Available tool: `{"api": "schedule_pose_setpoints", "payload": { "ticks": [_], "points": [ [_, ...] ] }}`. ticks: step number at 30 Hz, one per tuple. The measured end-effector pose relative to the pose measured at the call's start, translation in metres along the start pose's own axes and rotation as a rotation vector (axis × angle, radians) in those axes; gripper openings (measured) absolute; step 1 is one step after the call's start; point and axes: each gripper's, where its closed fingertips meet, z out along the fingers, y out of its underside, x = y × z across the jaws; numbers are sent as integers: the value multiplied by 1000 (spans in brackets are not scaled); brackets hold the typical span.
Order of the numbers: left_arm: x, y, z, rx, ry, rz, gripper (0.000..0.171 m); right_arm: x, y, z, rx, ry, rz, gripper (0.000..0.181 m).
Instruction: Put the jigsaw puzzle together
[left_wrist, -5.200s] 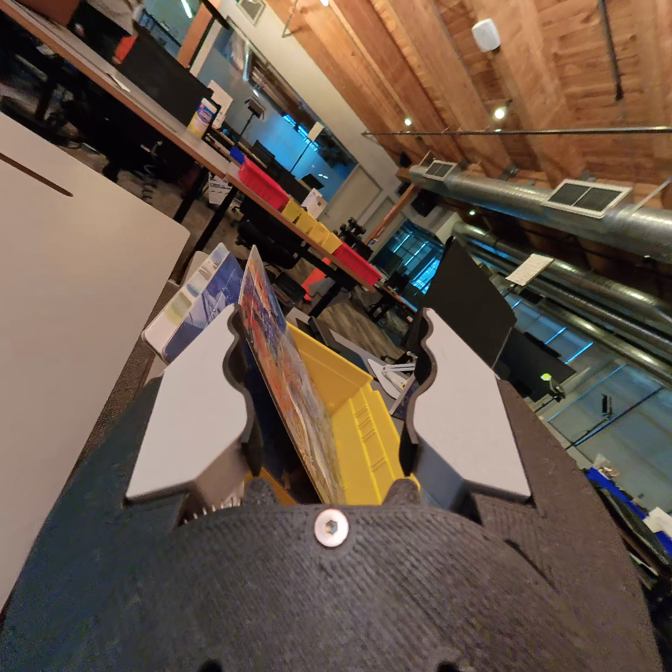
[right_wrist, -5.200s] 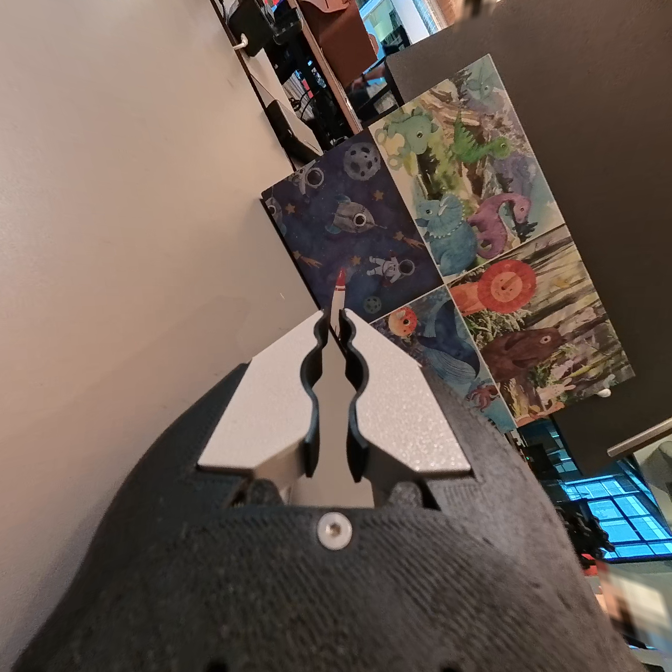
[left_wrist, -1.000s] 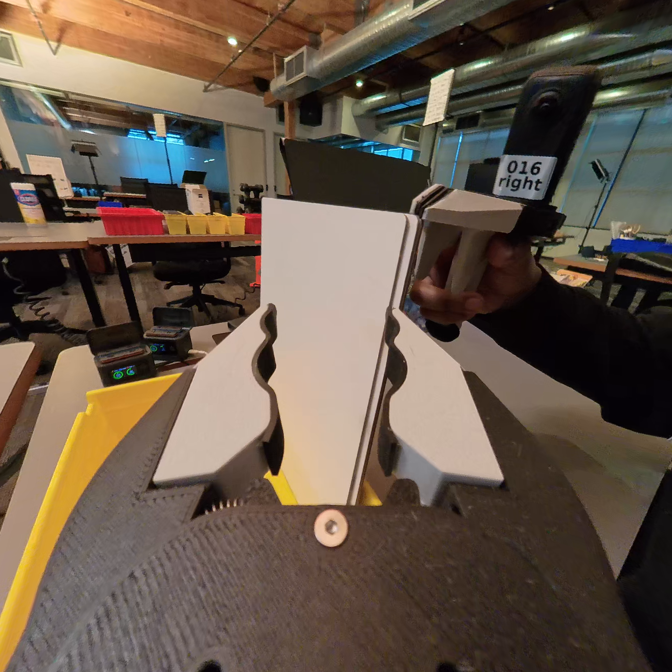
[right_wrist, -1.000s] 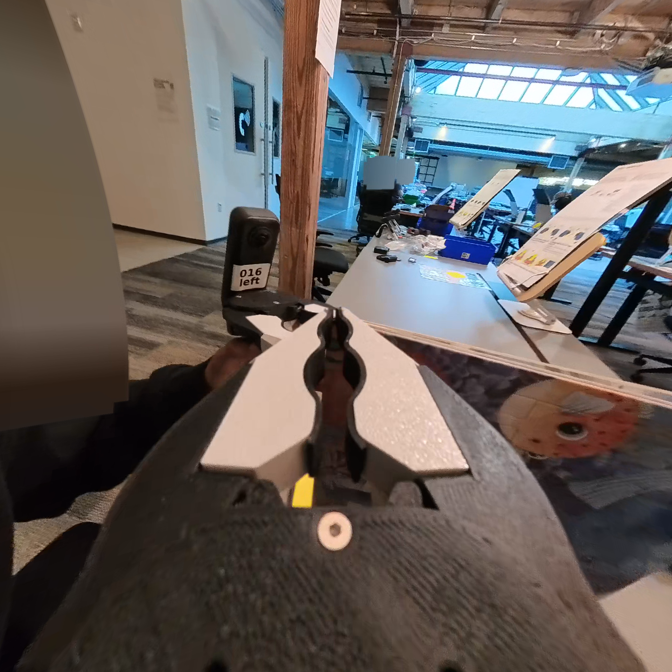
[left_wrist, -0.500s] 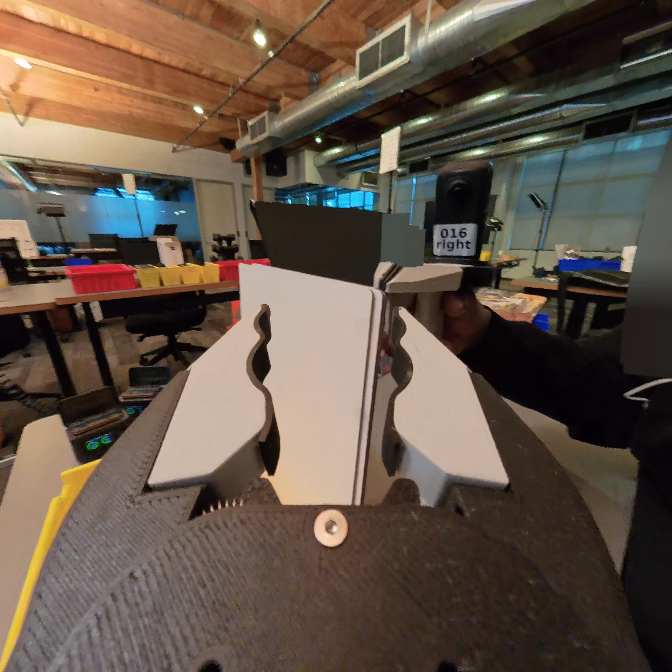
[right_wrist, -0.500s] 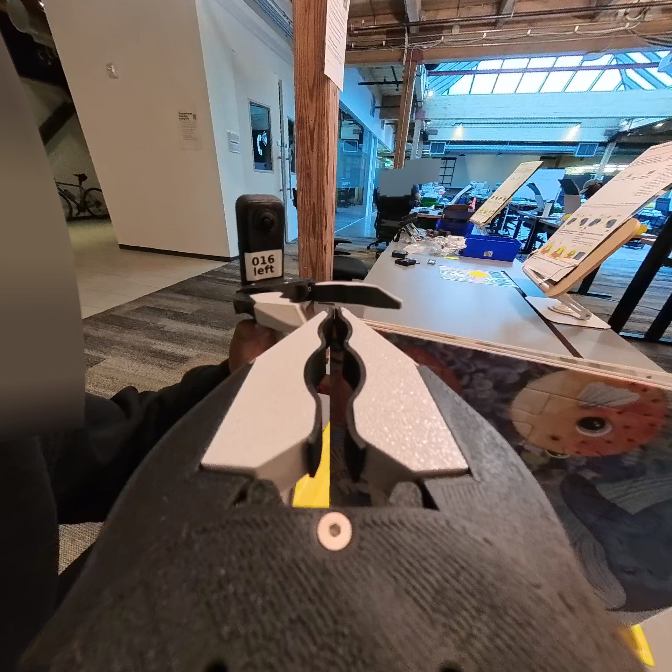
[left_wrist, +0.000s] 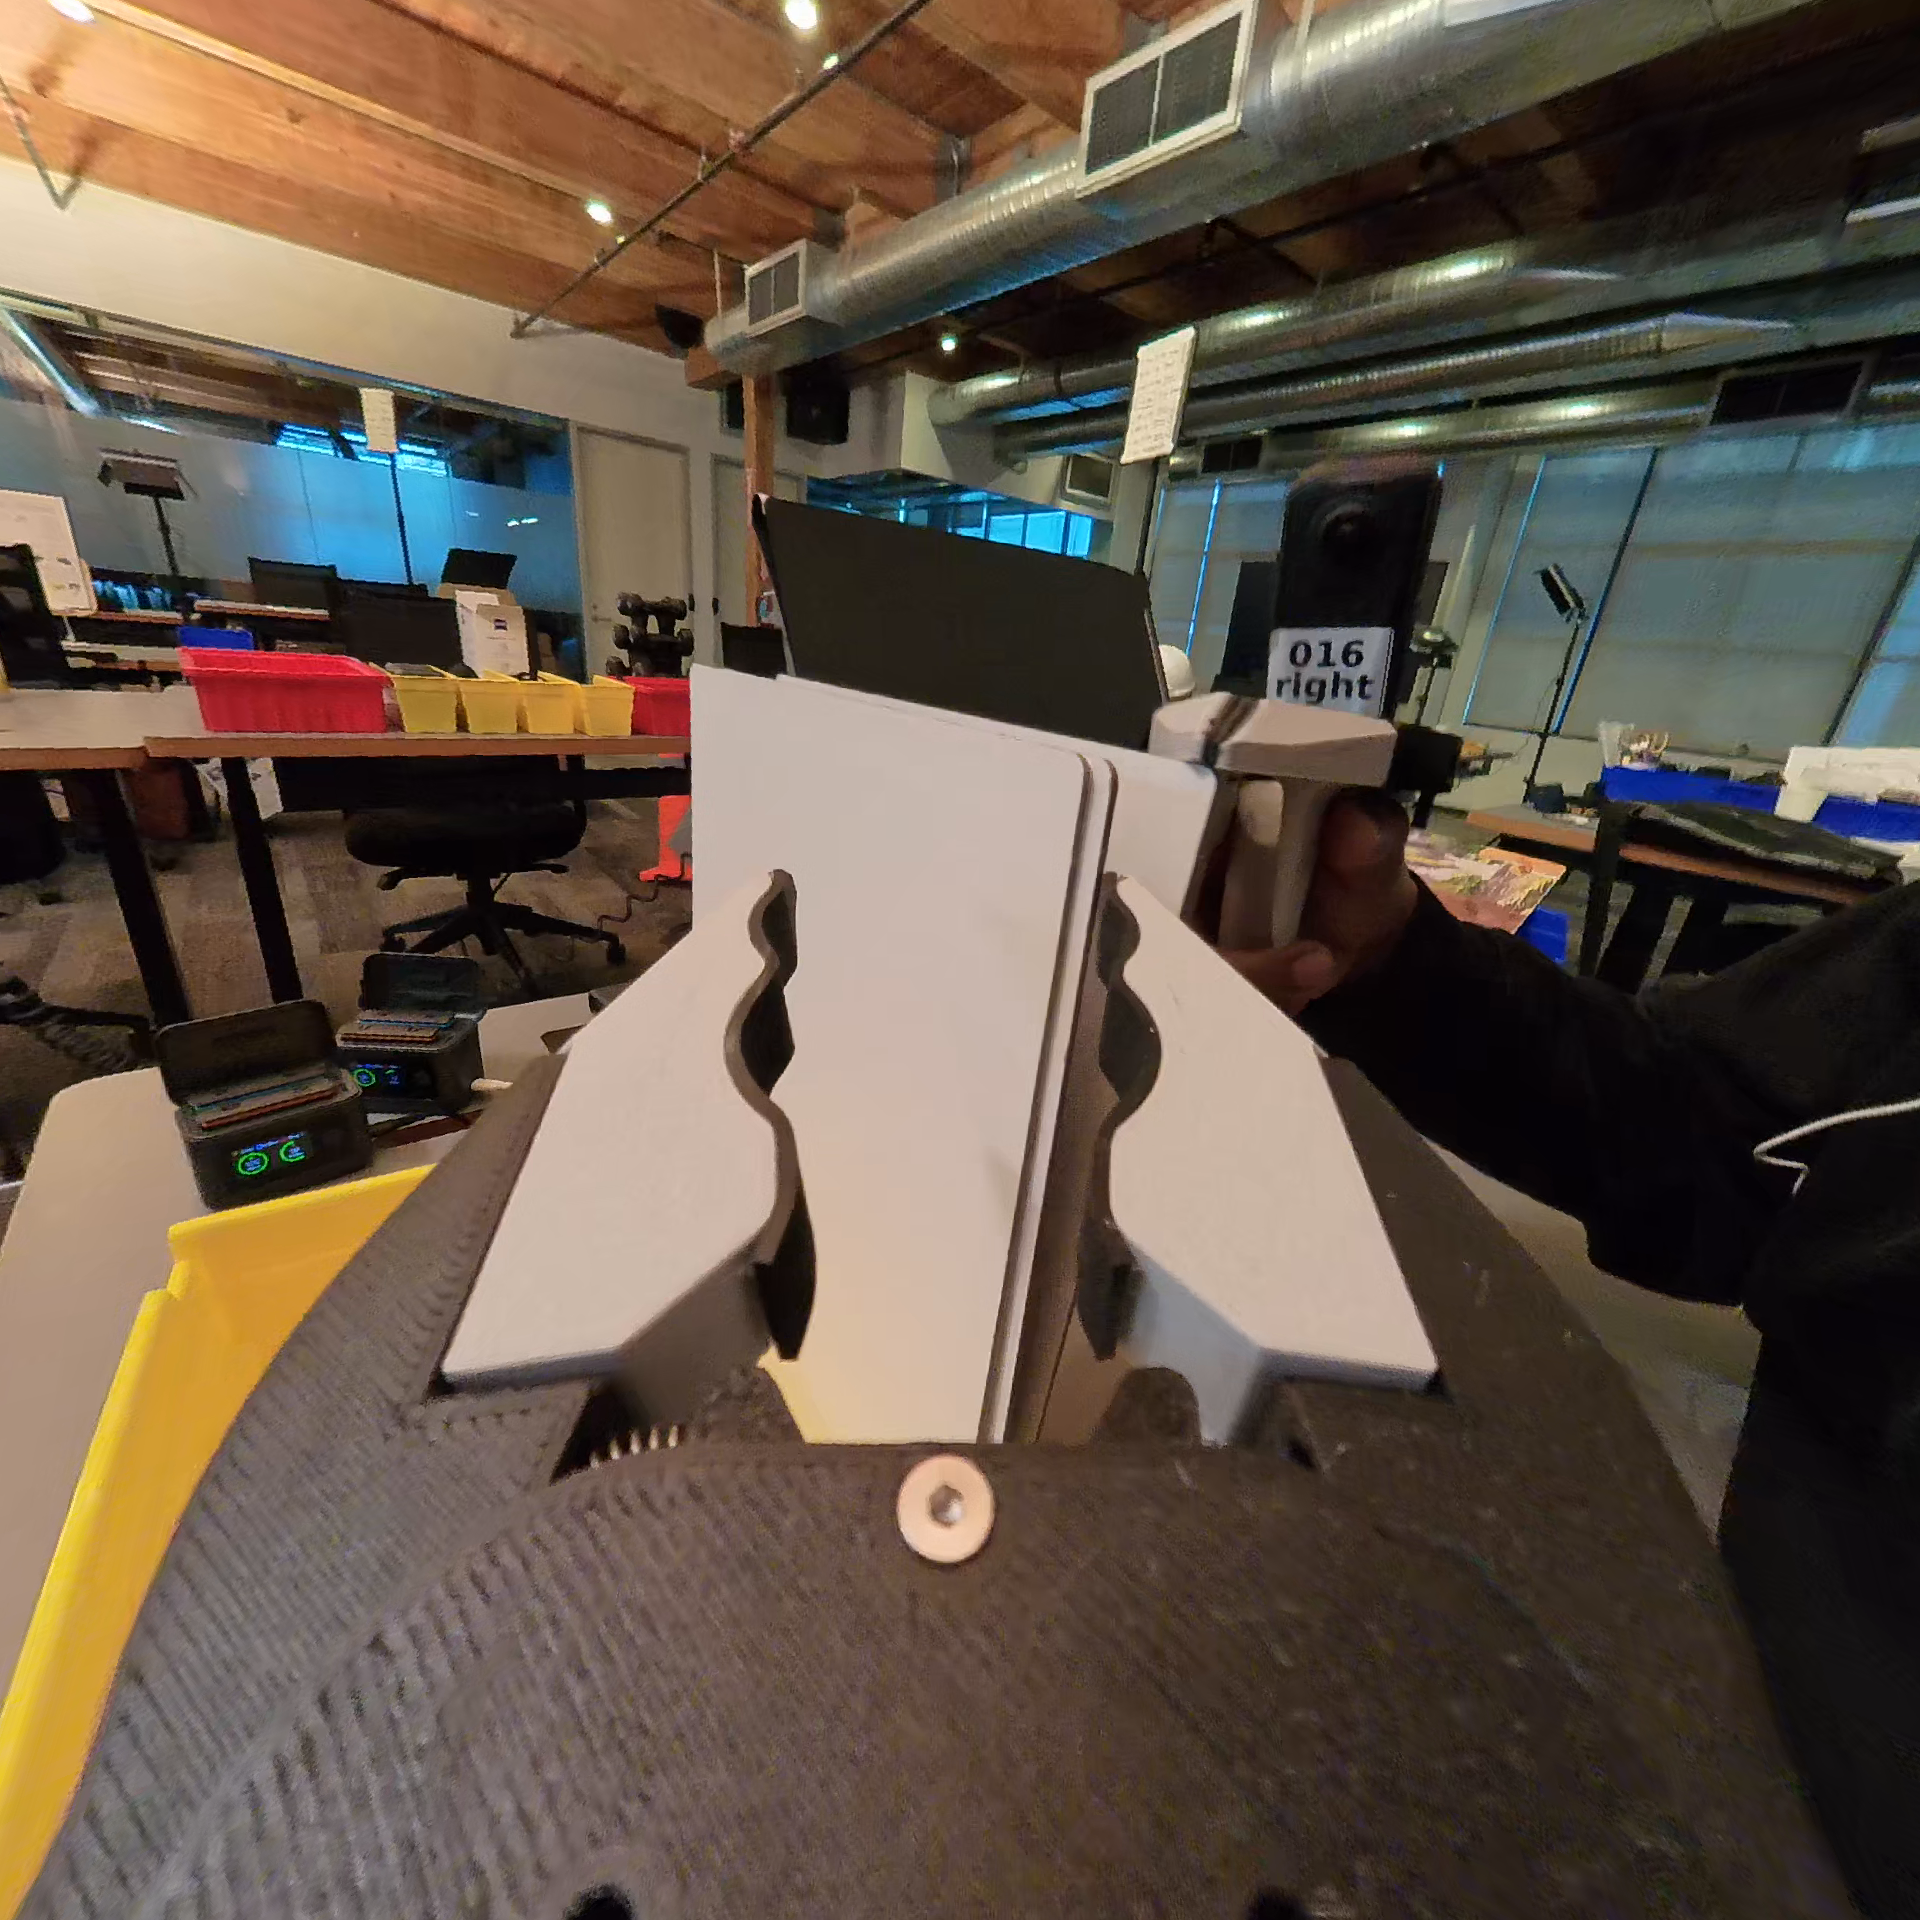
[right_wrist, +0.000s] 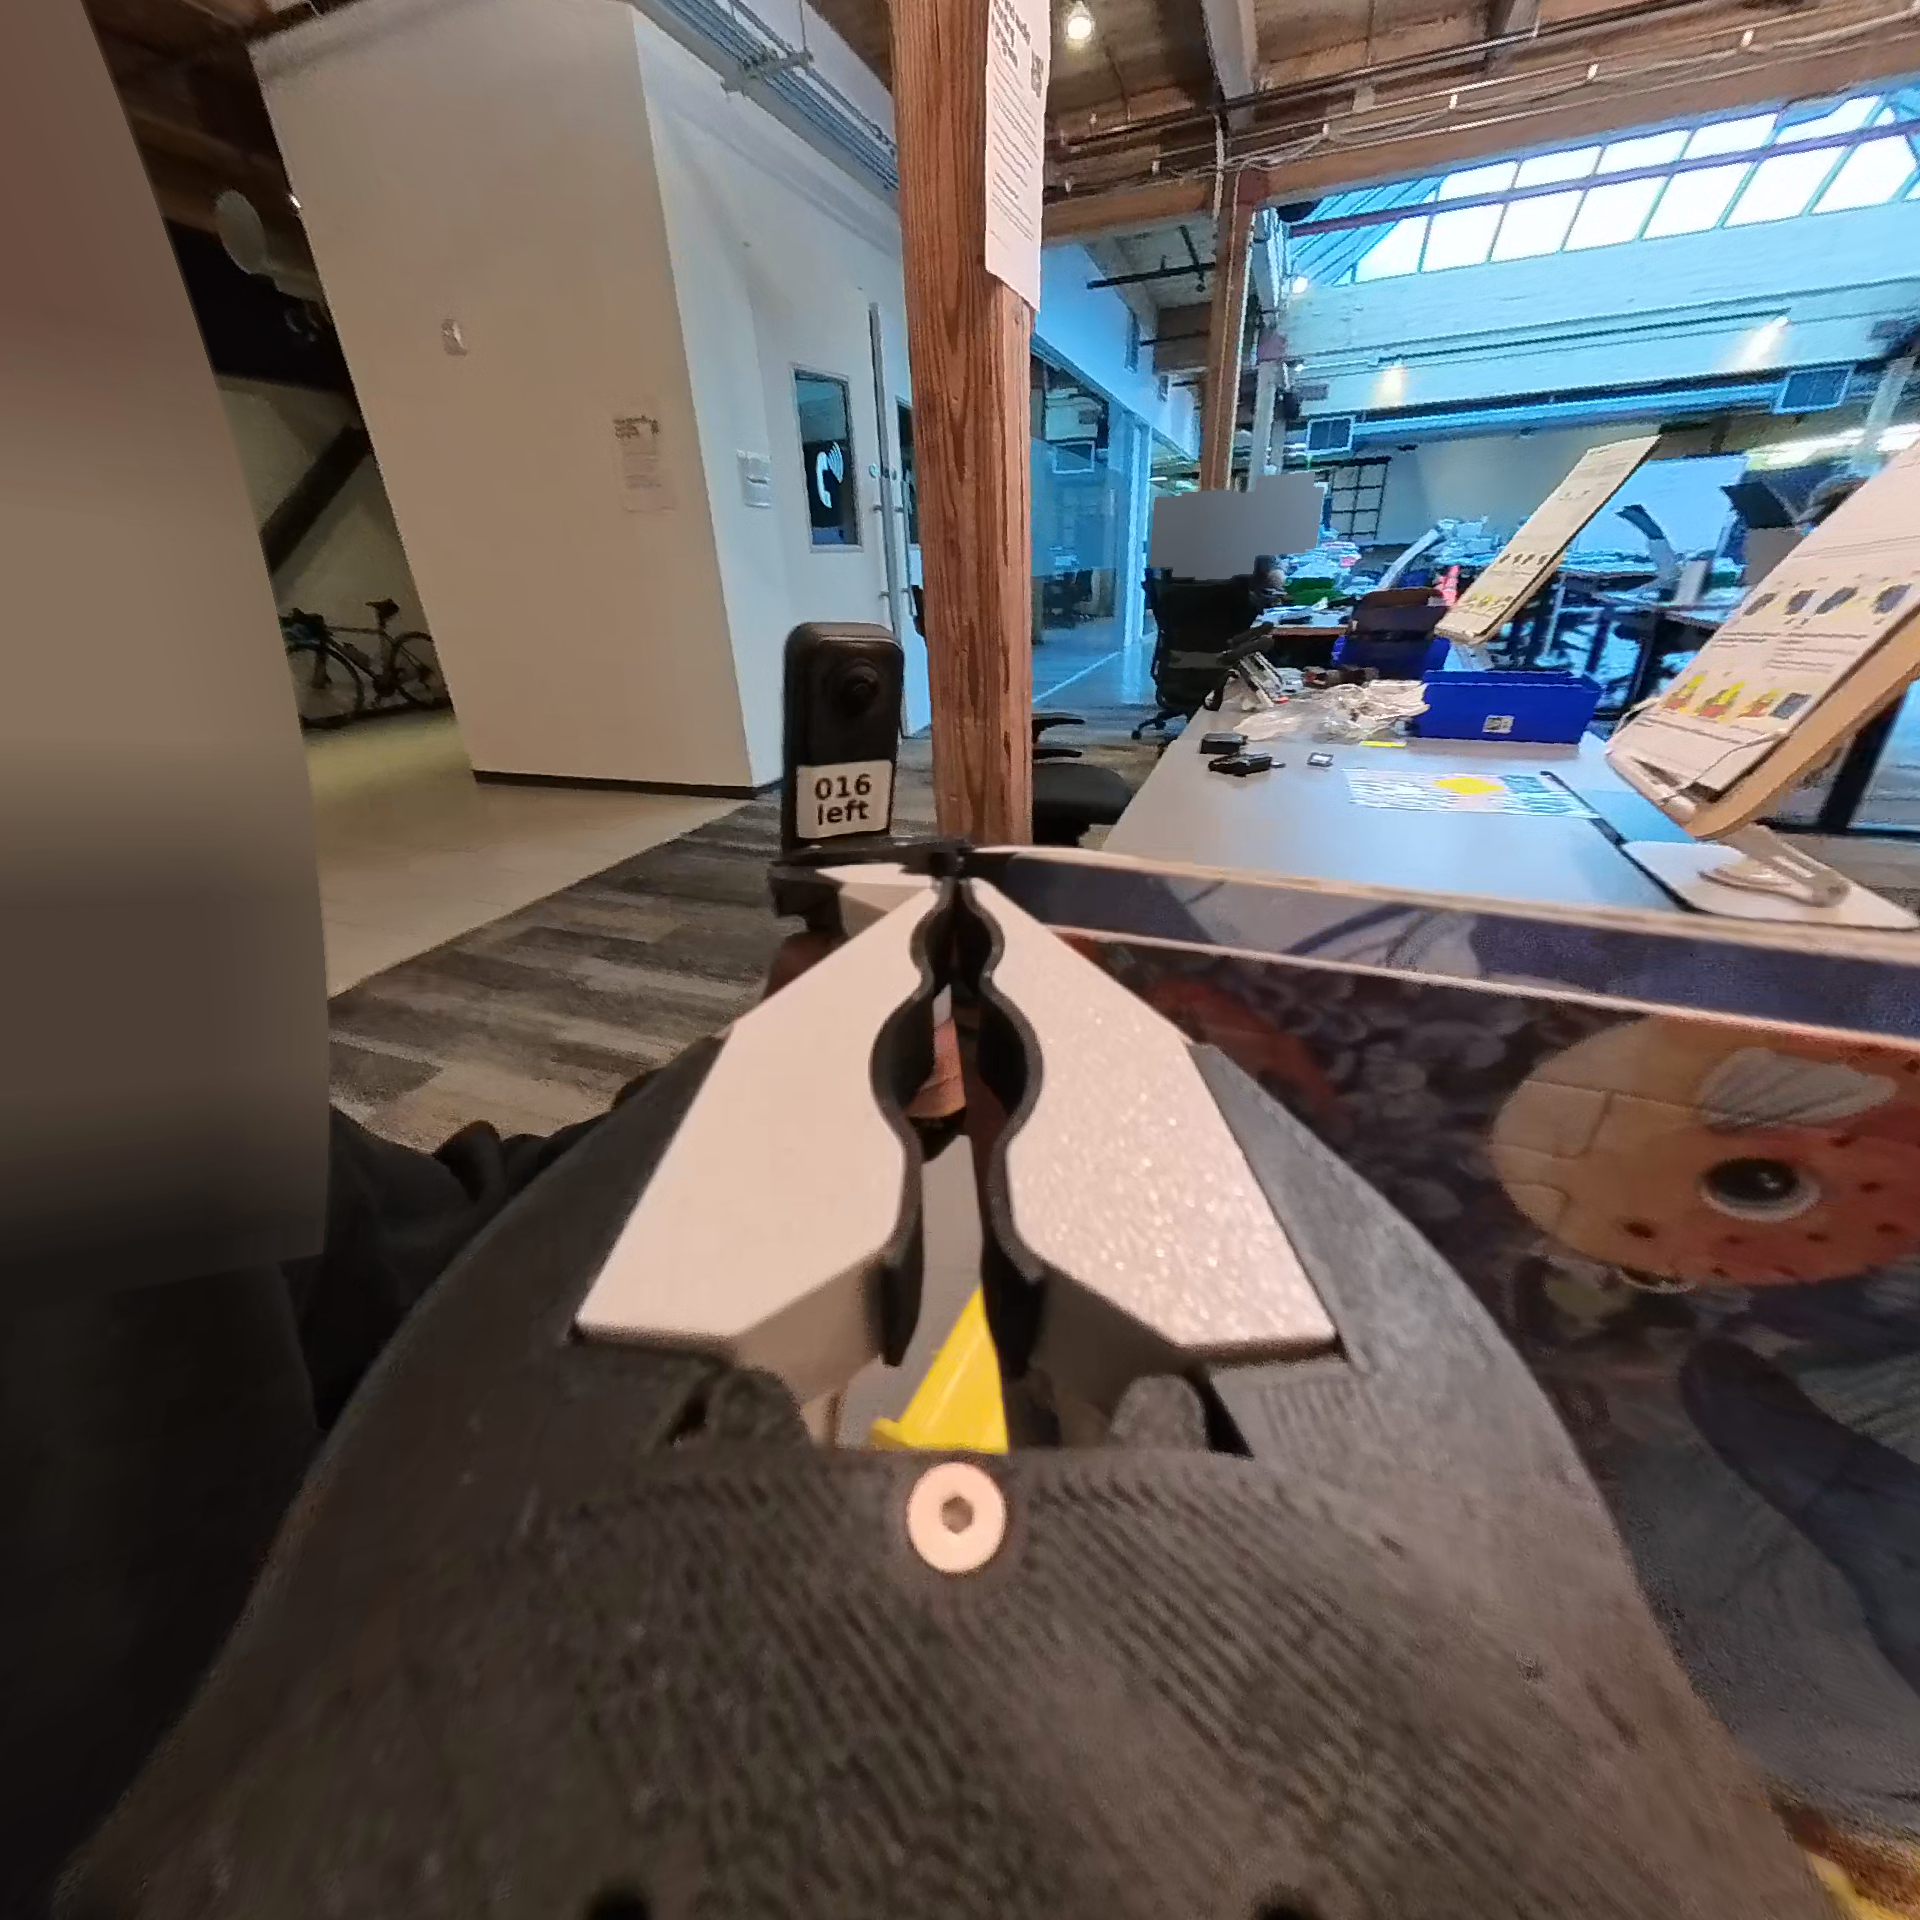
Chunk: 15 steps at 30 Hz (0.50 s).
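A flat puzzle board stands on edge in the air above the yellow bin (left_wrist: 156, 1403). Its plain white back (left_wrist: 914, 935) faces the left wrist view, and its picture side with an orange fish (right_wrist: 1558, 1091) faces the right wrist view. My left gripper (left_wrist: 945, 894) is open, with the board's near end between its fingers, close to the right finger. My right gripper (right_wrist: 954, 888) is shut on the board's top far corner; it also shows in the left wrist view (left_wrist: 1236, 727). The left gripper shows just behind the right one's tips (right_wrist: 862, 883).
Two small charger cases (left_wrist: 270, 1122) sit on the table beyond the bin. A black panel (left_wrist: 956, 623) stands behind the board. Tables with red and yellow bins (left_wrist: 281, 686) are farther off. A wooden post (right_wrist: 966, 416), a table (right_wrist: 1351, 831) and a document stand (right_wrist: 1766, 675) are in the right wrist view.
Five seconds ago the board leaned in the yellow bin; now both grippers have it upright in the air. Over the last second the right gripper shifted along the top edge.
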Motion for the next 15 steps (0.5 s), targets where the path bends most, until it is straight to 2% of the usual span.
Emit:
{"api": "schedule_pose_setpoints", "payload": {
  "ticks": [2, 7, 15],
  "points": [
    [-6, -2, -5, 27, -12, -37, 49, -2, 0, -7, 13, -8, 24, 0],
    [-15, -2, -19, 119, -15, -93, 19, -8, 1, -22, 25, -22, 21, 0],
    [-31, 3, -29, 143, -83, -113, 10, -10, 2, -26, 29, -15, 2, 0]
  ]
}}
